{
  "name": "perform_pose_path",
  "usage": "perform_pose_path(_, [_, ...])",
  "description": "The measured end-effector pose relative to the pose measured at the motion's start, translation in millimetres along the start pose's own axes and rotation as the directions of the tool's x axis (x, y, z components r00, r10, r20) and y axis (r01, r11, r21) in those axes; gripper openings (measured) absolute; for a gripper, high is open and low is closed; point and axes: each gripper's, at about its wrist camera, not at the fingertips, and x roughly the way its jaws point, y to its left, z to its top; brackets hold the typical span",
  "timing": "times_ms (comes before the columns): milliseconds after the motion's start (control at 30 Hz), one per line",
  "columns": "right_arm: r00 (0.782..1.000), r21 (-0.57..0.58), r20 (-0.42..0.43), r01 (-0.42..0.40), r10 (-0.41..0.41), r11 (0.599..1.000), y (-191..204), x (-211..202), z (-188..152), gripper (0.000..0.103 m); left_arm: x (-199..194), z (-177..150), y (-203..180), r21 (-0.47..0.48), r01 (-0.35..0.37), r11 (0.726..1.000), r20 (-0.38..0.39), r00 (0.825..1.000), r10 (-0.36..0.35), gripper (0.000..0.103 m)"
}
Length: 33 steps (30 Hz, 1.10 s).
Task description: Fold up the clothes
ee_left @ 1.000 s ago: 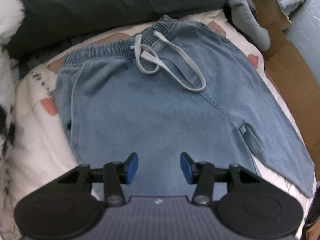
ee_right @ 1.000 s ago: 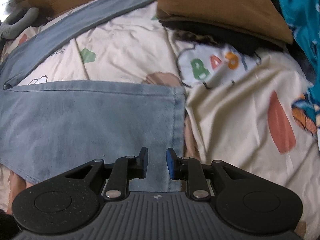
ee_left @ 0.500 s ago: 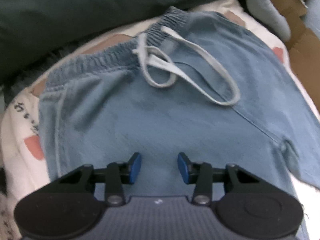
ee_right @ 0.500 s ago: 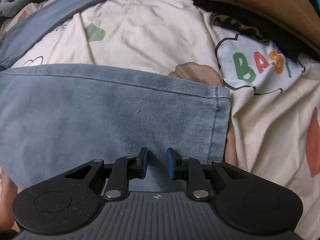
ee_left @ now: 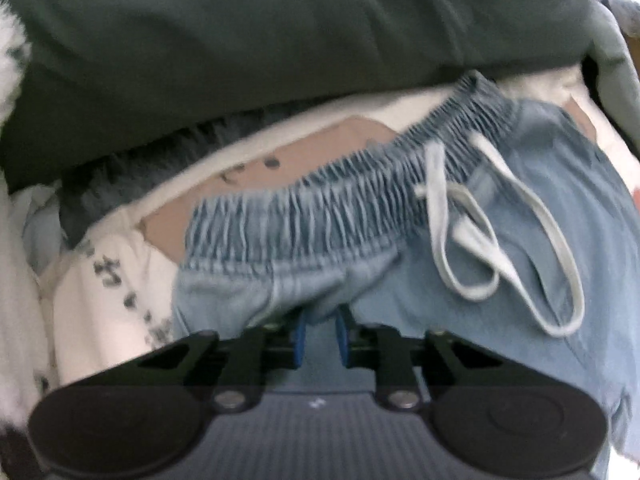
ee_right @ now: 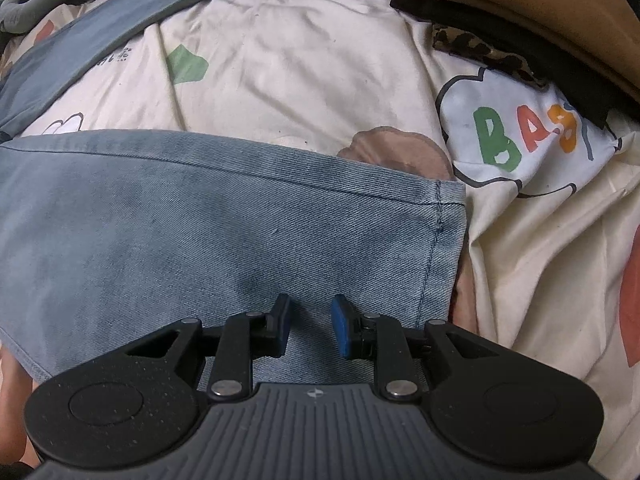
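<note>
Light blue denim trousers (ee_left: 500, 280) lie on the bed, with an elastic waistband (ee_left: 320, 216) and a pale drawstring (ee_left: 460, 240). My left gripper (ee_left: 320, 330) is shut on a bunched fold of the denim just below the left part of the waistband. In the right wrist view one trouser leg (ee_right: 200, 220) lies flat, its hem (ee_right: 444, 248) to the right. The right gripper (ee_right: 310, 326) hovers low over that leg near the hem, its blue pads a narrow gap apart with nothing pinched. The other leg (ee_right: 100, 40) runs diagonally at the upper left.
A dark green garment (ee_left: 280, 60) lies bunched beyond the waistband, with a grey plush toy (ee_left: 612, 60) at the right. The patterned cream bedsheet (ee_right: 300, 60) spreads under everything. A stack of brown and black folded clothes (ee_right: 520, 0) sits at the upper right.
My left gripper moved forward to the waistband and shut on the denim, bunching it up. The right gripper came lower and closer to the leg hem, its gap unchanged.
</note>
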Motion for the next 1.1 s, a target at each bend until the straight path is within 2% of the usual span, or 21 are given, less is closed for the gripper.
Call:
perform_pose_path(33, [1.000, 0.002, -0.001, -0.001, 0.001, 1.000, 0, 0, 0, 0.029, 2, 6, 3, -0.011, -0.019, 1.000, -0.005, 1.000, 0.019, 0.003])
perform_pose_path(100, [1.000, 0.010, -0.004, -0.003, 0.003, 1.000, -1, 2, 1, 0.029, 8, 12, 12, -0.078, -0.042, 0.996, -0.030, 0.999, 0.039, 0.003])
perform_pose_path(167, [1.000, 0.012, -0.012, 0.000, 0.000, 1.000, -1, 2, 3, 0.029, 9, 12, 7, -0.103, -0.072, 0.992, -0.044, 0.997, 0.068, 0.003])
perform_pose_path(233, [1.000, 0.014, -0.019, 0.005, -0.004, 1.000, 0, 3, 4, 0.029, 2, 13, -8, -0.058, -0.116, 0.992, -0.049, 0.992, 0.113, 0.003])
perform_pose_path(300, [1.000, 0.019, -0.021, 0.011, -0.010, 1.000, 1, 3, 5, 0.029, -8, 13, -22, -0.034, -0.138, 0.990, -0.054, 0.989, 0.136, 0.008])
perform_pose_path(400, [1.000, 0.027, -0.007, 0.018, -0.018, 0.999, 3, 0, 6, 0.029, -28, 25, -33, -0.046, -0.105, 0.993, -0.071, 0.992, 0.102, 0.020])
perform_pose_path(433, [1.000, 0.031, -0.003, 0.021, -0.021, 0.999, 3, -1, 7, 0.029, -34, 31, -38, -0.033, -0.097, 0.995, -0.062, 0.994, 0.094, 0.021])
perform_pose_path(500, [1.000, 0.033, 0.004, 0.020, -0.020, 0.999, 4, -2, 7, 0.029, -47, 44, -53, 0.007, -0.078, 0.997, -0.034, 0.996, 0.078, 0.030])
perform_pose_path(567, [1.000, 0.029, 0.000, 0.020, -0.020, 0.999, 5, 0, 8, 0.029, -47, 53, -68, 0.019, -0.046, 0.999, -0.009, 0.999, 0.046, 0.035])
perform_pose_path(733, [1.000, 0.044, -0.009, 0.020, -0.020, 0.999, 5, 5, 9, 0.030, -46, 77, -105, 0.054, 0.032, 0.998, 0.052, 0.998, -0.035, 0.035])
perform_pose_path(867, [1.000, 0.057, -0.011, 0.011, -0.011, 0.998, 2, 5, 10, 0.030, -45, 96, -135, 0.085, 0.090, 0.992, 0.097, 0.990, -0.099, 0.028])
perform_pose_path(1100, [0.999, 0.047, -0.034, 0.008, -0.006, 0.999, 2, 6, 13, 0.030, -11, 111, -164, 0.089, 0.108, 0.990, 0.134, 0.984, -0.119, 0.024])
